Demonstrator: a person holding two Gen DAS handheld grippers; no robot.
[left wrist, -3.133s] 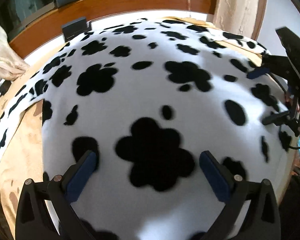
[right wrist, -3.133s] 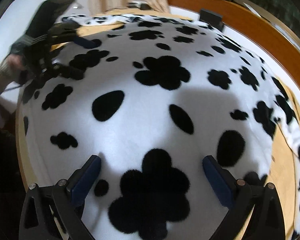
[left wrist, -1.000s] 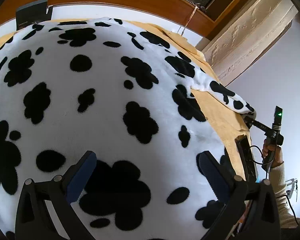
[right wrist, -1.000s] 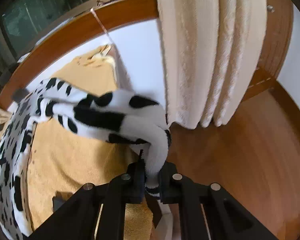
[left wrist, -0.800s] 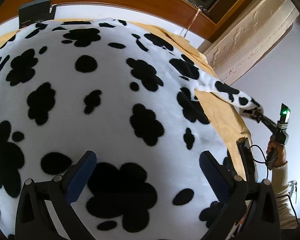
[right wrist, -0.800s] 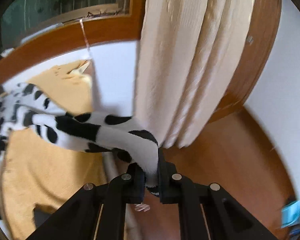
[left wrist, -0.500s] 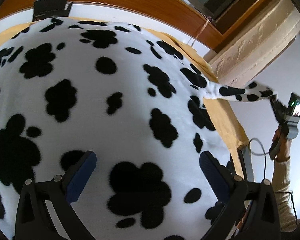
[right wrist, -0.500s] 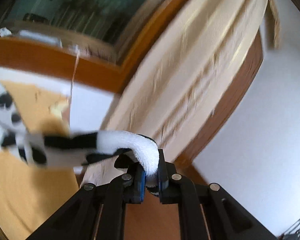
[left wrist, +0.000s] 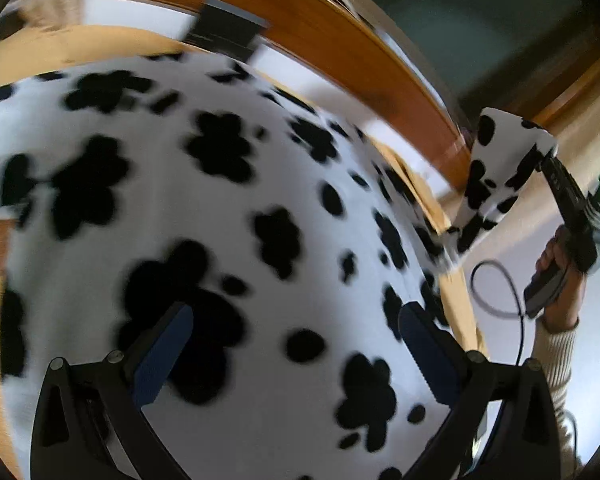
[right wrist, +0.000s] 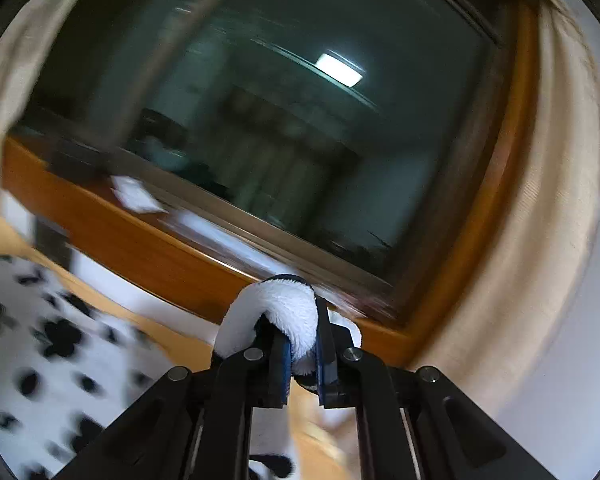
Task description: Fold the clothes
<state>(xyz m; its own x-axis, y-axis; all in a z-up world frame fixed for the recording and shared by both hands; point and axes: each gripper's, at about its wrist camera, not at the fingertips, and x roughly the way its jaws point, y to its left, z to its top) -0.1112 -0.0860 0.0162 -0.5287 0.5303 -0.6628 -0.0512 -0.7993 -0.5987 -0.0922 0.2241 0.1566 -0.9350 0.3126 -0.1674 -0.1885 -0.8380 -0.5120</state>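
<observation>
Clearly the spotted fleece garment [left wrist: 236, 248] was laid out flat to be folded: in the left wrist view it filled the middle and lower left of the frame, spread over a tan cloth [left wrist: 458, 312] that showed along its right edge. One narrow end of it, a sleeve [left wrist: 496, 160] by the look of it, was raised off the surface at the upper right of that frame, stretched up toward the wooden window frame [left wrist: 340, 56]. I judged it was being lifted so it could be carried back over the body of the garment as the next fold.

The right gripper [right wrist: 302, 354] had its jaws pressed together on that sleeve end; in the right wrist view, white pile bulged up in a loop above the blue pads, low in the centre of the frame, with the dark window pane [right wrist: 260, 120] behind it. From the left wrist view the same gripper sat at the far right edge, held by a hand [left wrist: 560, 276] in a cream sleeve cuff [left wrist: 556, 364].

The left gripper [left wrist: 296, 352] stood with its jaws wide apart at the bottom of its frame, over the fleece, with nothing between the pads. Whether its fingertips touched the cloth could not be told.
</observation>
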